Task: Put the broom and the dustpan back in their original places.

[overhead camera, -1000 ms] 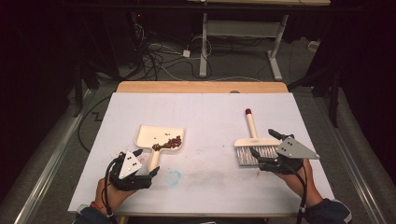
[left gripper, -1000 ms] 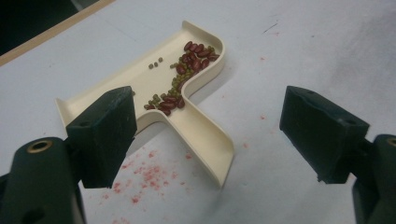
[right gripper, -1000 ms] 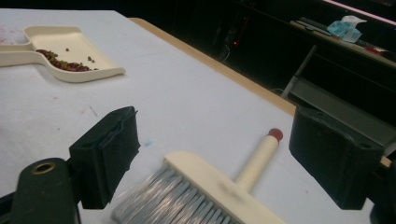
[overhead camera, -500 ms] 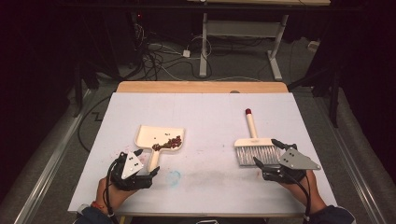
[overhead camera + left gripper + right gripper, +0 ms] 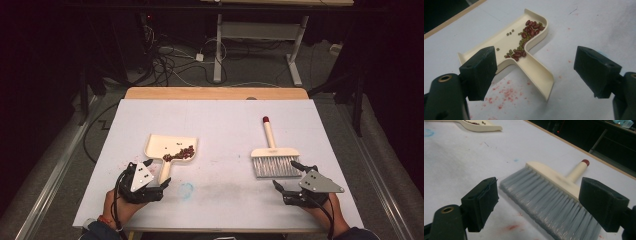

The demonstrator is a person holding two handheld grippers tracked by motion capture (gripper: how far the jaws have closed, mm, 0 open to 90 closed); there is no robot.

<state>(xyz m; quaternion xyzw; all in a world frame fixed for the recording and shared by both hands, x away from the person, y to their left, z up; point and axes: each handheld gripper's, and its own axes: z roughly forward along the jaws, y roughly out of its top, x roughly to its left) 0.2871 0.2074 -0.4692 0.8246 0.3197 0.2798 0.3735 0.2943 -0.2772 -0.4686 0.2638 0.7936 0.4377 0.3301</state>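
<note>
At the left of the table (image 5: 215, 115), the left gripper (image 5: 150, 175) sat just short of the cream dustpan (image 5: 170, 147), its jaws spread wide with nothing between them. In the left gripper view the dustpan's handle (image 5: 537, 72) pointed toward the gap between the jaws but lay apart from both pads. The beans (image 5: 525, 38) (dark red ones mixed with small green ones) were heaped in the pan's back corner, where the tray meets the handle, with a few strays farther out on its floor. Pinkish smears (image 5: 504, 93) marked the tabletop beside the handle.

Over to the right, the brush (image 5: 272, 155) lay flat, its red-tipped handle (image 5: 268, 131) pointing away from the person and its grey bristles (image 5: 549, 200) toward the right gripper (image 5: 295, 177). That gripper's jaws were also spread and empty, flanking the bristle edge without touching it.

The main risk seemed to lie with the dustpan: a grip taken off-centre on the tapering handle, or a lift that tipped the open lip down, would probably roll the beans back onto the table. On the brush side, closing on the soft bristles rather than the handle or head would likely give a sloppy hold that twists under sweeping pressure.
</note>
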